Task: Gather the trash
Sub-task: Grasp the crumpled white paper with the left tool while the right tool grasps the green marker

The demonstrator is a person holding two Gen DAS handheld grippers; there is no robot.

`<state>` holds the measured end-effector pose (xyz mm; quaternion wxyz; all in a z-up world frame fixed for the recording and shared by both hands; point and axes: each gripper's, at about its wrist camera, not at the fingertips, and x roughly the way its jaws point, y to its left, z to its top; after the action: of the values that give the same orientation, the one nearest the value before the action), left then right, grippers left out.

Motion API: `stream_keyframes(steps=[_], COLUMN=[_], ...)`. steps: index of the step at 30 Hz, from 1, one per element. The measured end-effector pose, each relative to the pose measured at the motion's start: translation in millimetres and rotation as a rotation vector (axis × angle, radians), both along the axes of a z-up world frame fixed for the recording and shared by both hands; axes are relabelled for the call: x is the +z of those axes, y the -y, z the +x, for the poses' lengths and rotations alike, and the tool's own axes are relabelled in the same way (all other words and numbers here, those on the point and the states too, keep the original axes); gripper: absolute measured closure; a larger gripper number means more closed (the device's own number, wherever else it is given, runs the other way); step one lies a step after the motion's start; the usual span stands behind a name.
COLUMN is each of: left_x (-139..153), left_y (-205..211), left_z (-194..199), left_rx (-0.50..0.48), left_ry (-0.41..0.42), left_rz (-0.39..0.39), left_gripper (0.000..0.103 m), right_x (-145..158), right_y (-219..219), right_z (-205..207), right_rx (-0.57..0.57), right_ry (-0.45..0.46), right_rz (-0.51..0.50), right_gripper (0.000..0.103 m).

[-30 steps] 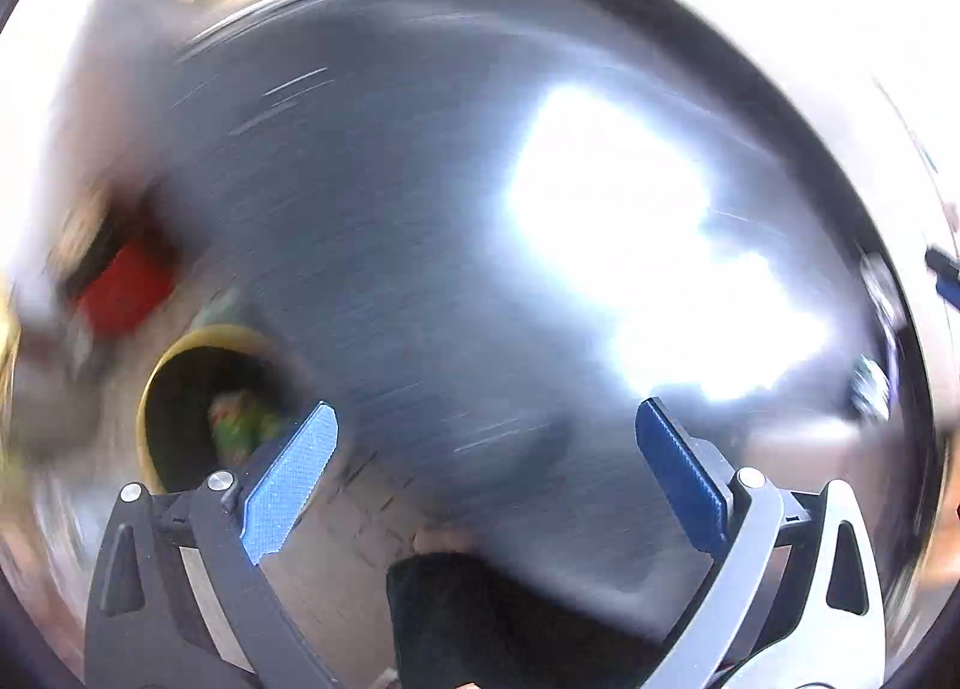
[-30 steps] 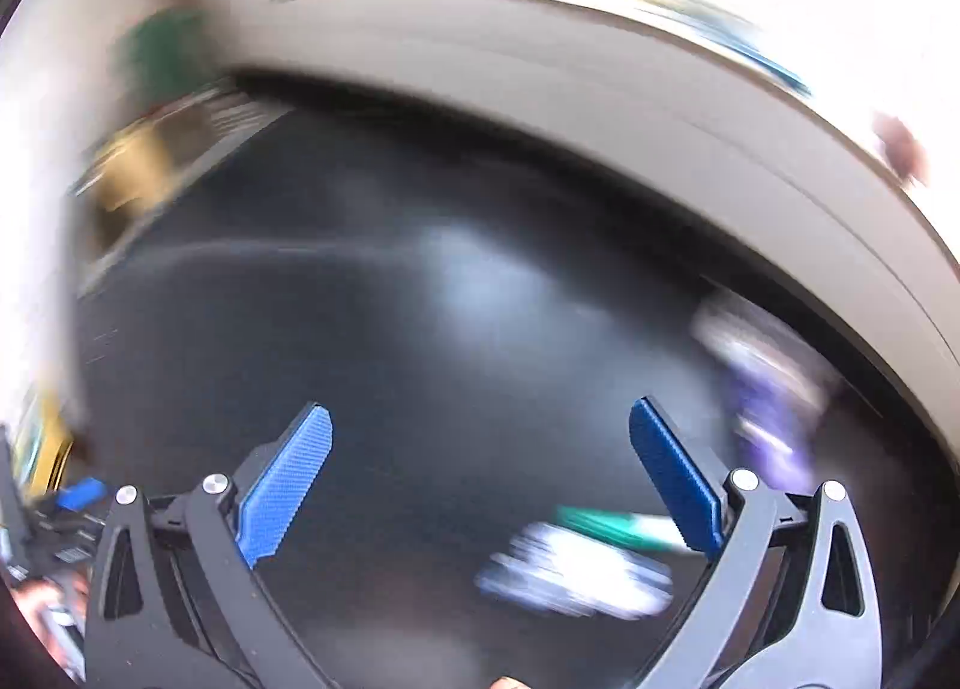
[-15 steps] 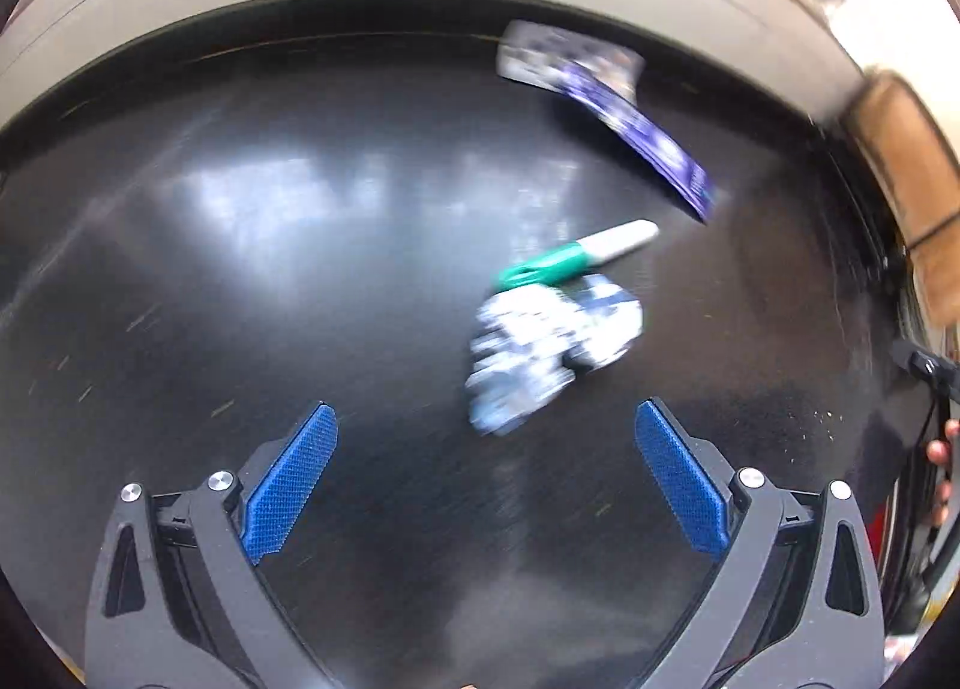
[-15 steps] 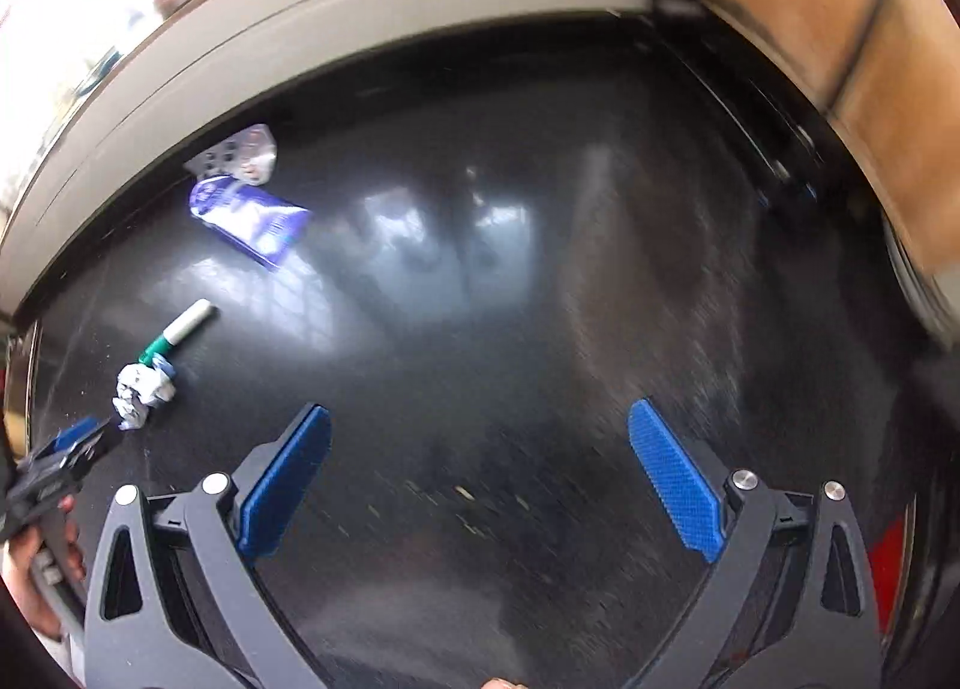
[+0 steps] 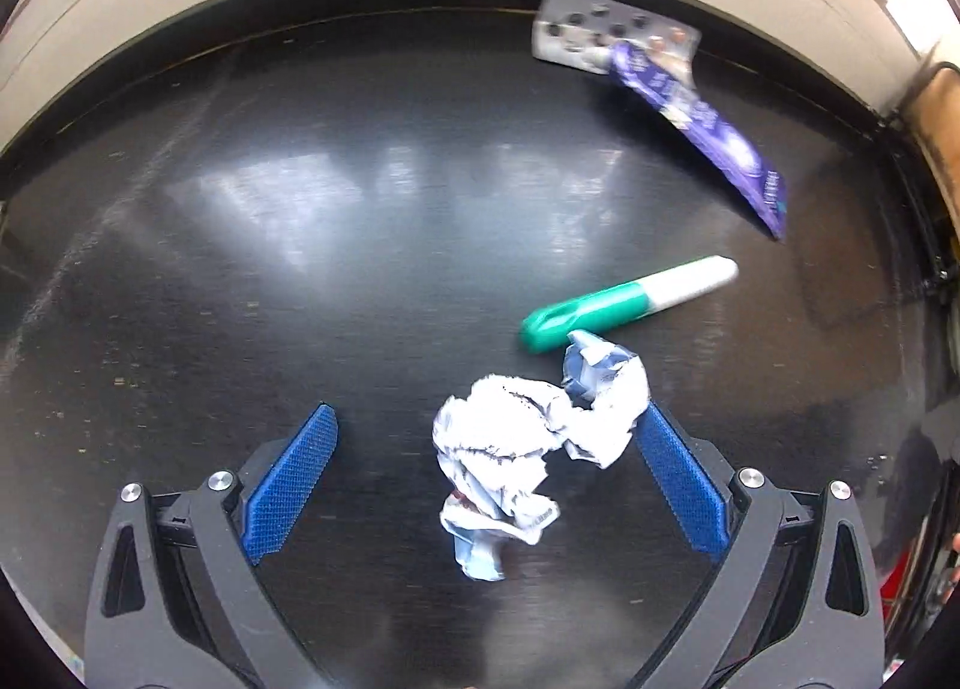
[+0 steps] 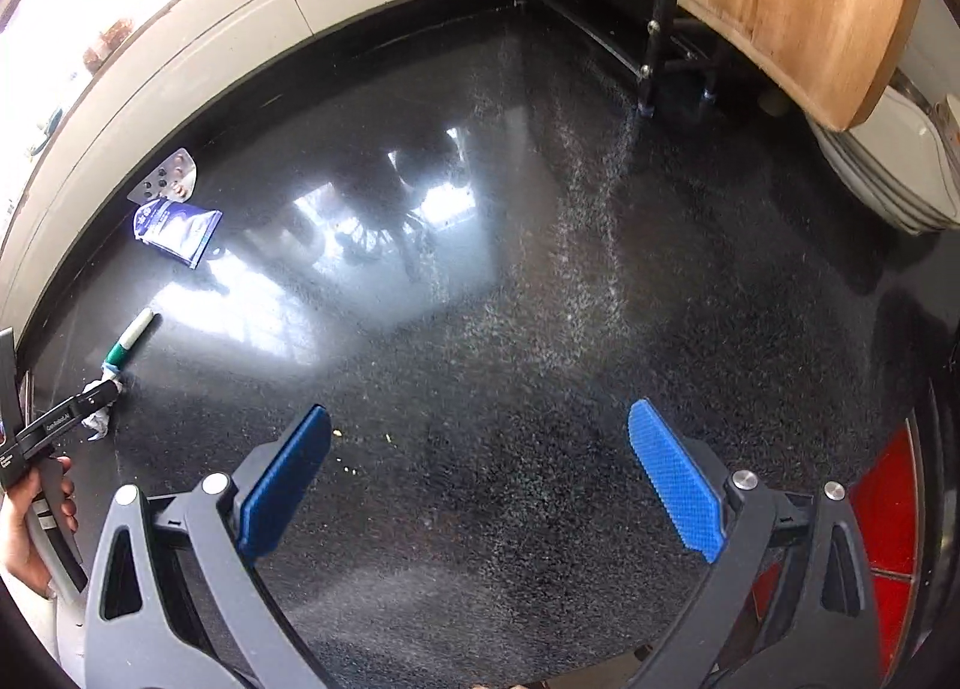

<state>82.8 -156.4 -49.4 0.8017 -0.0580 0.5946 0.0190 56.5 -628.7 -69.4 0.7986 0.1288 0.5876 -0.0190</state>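
Your left gripper (image 5: 486, 467) is spread wide around the crumpled paper (image 5: 528, 449), which lies on the dark floor (image 5: 300, 269). The wad sits off-centre, against the right pad (image 5: 678, 485), with a wide gap to the left one. Close now and the left pad may shove the paper sideways or pinch only a loose fold, so it could slip out on the lift. The marker (image 5: 624, 299), at 1 o'clock, touches the wad and may roll or get dragged. Wrapper (image 5: 708, 131) and blister pack (image 5: 588, 29) lie farther, toward 1 o'clock. Your right gripper (image 6: 480, 485) hangs wide, empty, well apart from them.
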Motion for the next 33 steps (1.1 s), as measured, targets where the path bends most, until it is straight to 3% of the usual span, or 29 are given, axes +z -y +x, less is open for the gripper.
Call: stream_keyframes(steps=[6, 17, 21, 25, 33], left_x=[-5.2, -3.5, -1.5, -3.7, -4.9], left_y=[-20.2, -50.3, -51.1, -49.1, -45.7], left_z=[-10.5, -29.0, -38.7, -37.8, -30.4], left_rx=[-0.01, -0.026, -0.031, -0.037, -0.058], left_ry=[-0.02, 0.001, -0.003, -0.004, -0.018], left_rz=[0.079, 0.084, 0.084, 0.086, 0.085], left_gripper=[0.006, 0.006, 0.006, 0.005, 0.005], right_x=[-11.0, -44.4, -45.0, -48.9, -47.6], right_y=[-24.0, -105.9, -137.4, -169.7, -218.2], right_z=[10.5, 43.2, 44.1, 48.0, 54.4], right_rx=[0.059, 0.276, 0.374, 0.539, 0.866], right_ry=[-0.015, -0.094, -0.054, -0.033, 0.021], right_rz=[0.025, 0.052, 0.004, -0.121, -0.11], right_gripper=[0.007, 0.005, 0.005, 0.005, 0.005])
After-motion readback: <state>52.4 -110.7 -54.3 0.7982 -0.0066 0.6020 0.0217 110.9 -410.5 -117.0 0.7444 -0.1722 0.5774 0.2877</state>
